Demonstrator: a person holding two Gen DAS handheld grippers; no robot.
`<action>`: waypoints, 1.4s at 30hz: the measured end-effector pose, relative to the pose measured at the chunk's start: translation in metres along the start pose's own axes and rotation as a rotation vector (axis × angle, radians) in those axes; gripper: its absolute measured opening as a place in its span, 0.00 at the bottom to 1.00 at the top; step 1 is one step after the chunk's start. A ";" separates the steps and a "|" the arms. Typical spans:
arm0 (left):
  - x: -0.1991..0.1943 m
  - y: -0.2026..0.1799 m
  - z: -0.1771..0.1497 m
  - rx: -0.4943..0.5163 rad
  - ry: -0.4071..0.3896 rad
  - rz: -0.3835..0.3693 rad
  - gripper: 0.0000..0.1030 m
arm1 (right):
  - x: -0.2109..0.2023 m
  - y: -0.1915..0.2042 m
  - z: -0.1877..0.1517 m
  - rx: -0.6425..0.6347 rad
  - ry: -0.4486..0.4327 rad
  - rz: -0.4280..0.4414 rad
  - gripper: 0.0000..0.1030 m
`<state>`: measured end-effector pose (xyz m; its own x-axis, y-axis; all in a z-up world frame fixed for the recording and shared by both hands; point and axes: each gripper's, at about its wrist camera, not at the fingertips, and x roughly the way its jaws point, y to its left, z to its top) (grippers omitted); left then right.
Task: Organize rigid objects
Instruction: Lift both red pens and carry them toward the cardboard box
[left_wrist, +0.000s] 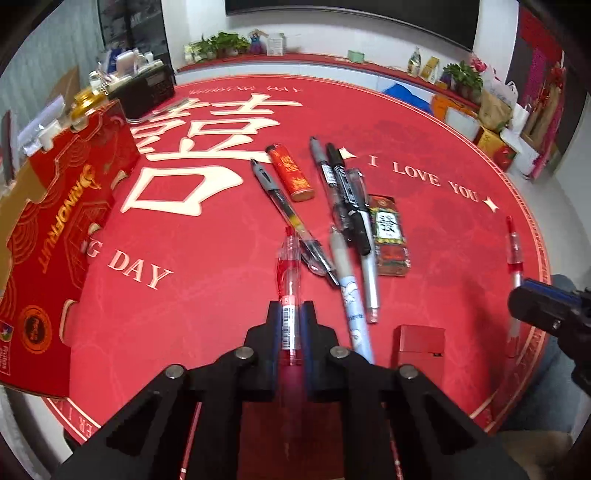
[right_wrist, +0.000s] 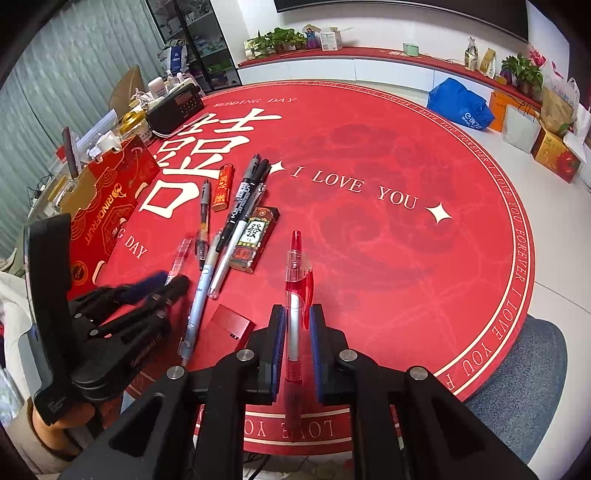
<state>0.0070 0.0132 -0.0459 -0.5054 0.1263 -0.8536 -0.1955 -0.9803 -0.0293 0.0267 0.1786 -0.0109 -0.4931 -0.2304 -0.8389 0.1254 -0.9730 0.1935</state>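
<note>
Red gel pen (left_wrist: 290, 295) sits lengthwise between the fingers of the left gripper (left_wrist: 290, 314), which are closed on its barrel near the barcode label, tip pointing away toward the pile. A second pen, the red-and-silver clip pen (right_wrist: 297, 295), is clamped the same way in the right gripper (right_wrist: 297, 321), gripped on the silver barrel just behind the clip. Both look light, stiff and smooth-sided; I judge that a grip at mid-barrel, as here, keeps them from pivoting, while a grip near an end would let them swing or slide out of the pads.

Taking the small red box (left_wrist: 419, 345) as the landmark: it lies on the red round mat (left_wrist: 207, 258), closed, so its contents cannot be told. Just left of it runs the pale blue patterned pen (left_wrist: 352, 306), and beyond it the white marker (left_wrist: 369, 273). Farther beyond the box lies the printed card pack (left_wrist: 389, 236), with the black markers (left_wrist: 347, 199) crossing beside it, then the clear black pen (left_wrist: 291, 218) and the red lighter (left_wrist: 291, 173). The lighter looks hard and slick, best taken across its flat sides.

Far left of the box stands the red carton (left_wrist: 62, 236) at the mat's edge; its inside is not visible from either view.
</note>
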 end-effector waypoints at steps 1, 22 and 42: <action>0.000 0.003 0.000 -0.018 0.007 -0.025 0.10 | -0.002 0.000 0.000 -0.003 -0.005 0.004 0.14; -0.062 0.034 0.014 -0.084 -0.147 0.002 0.10 | 0.002 0.027 0.010 -0.101 0.048 0.016 0.12; -0.057 0.036 0.004 -0.092 -0.134 0.008 0.10 | 0.013 0.042 -0.005 -0.191 0.049 -0.101 0.10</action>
<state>0.0259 -0.0286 0.0040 -0.6154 0.1313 -0.7772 -0.1159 -0.9904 -0.0756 0.0300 0.1345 -0.0158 -0.4693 -0.1267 -0.8739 0.2410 -0.9704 0.0113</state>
